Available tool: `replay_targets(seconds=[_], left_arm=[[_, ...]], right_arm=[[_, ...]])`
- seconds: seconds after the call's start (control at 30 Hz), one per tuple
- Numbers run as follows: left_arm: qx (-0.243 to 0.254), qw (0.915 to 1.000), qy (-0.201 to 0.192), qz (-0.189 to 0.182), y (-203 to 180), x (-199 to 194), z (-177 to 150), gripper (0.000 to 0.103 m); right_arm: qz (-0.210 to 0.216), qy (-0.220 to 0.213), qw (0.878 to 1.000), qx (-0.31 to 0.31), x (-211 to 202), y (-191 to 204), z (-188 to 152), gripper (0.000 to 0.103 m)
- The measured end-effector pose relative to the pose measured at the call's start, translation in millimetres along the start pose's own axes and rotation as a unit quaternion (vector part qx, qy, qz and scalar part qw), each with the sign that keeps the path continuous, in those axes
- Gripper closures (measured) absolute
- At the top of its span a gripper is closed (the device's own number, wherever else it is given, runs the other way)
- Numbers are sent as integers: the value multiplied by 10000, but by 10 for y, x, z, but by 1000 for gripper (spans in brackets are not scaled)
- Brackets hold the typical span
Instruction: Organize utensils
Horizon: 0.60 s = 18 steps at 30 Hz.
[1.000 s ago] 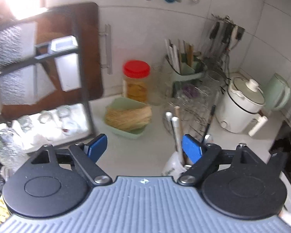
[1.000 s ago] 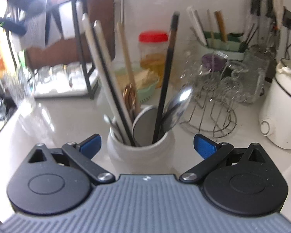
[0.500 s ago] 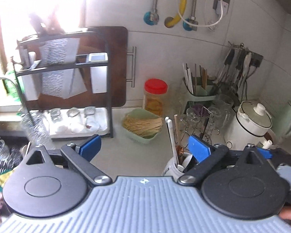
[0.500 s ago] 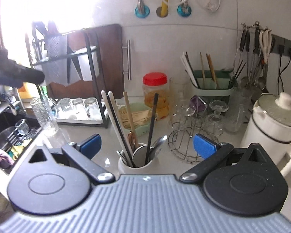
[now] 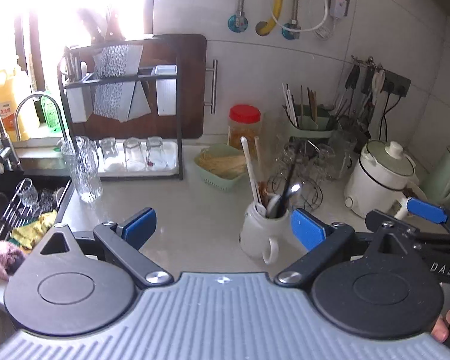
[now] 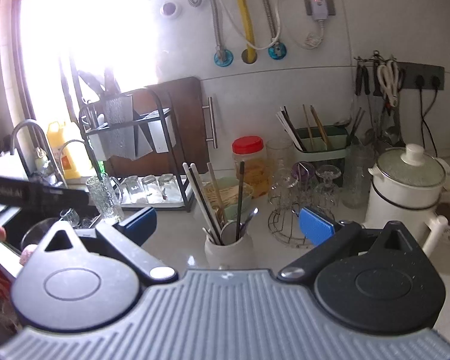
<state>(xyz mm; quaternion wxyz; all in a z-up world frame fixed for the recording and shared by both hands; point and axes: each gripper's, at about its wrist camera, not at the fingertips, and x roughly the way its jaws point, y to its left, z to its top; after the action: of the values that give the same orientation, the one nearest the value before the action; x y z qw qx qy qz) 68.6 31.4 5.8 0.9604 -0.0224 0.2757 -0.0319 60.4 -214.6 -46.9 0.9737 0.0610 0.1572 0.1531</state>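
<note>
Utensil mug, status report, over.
Left hand-held gripper and right hand-held gripper open, empty. White mug upright on counter, utensils inside. Wire glass rack close right of it.

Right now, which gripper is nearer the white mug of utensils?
Right, probably. The right gripper has the mug centred just ahead of its open fingers. The left gripper has it off toward its right finger.

Glossy white ceramic mug [image 5: 262, 228], glossy pale stone-like countertop [image 5: 195, 210]
</note>
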Motion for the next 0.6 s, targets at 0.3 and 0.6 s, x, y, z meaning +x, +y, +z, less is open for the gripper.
replay_targets(seconds=[0.3, 0.6], left_arm=[[-110, 9999, 0, 24, -217, -238, -404, 4], [-323, 9992, 110, 185, -255, -317, -648, 4]], right_arm=[[80, 148, 9998, -84, -300, -30, -222, 0], [174, 299, 9994, -81, -437, -52, -335, 0]])
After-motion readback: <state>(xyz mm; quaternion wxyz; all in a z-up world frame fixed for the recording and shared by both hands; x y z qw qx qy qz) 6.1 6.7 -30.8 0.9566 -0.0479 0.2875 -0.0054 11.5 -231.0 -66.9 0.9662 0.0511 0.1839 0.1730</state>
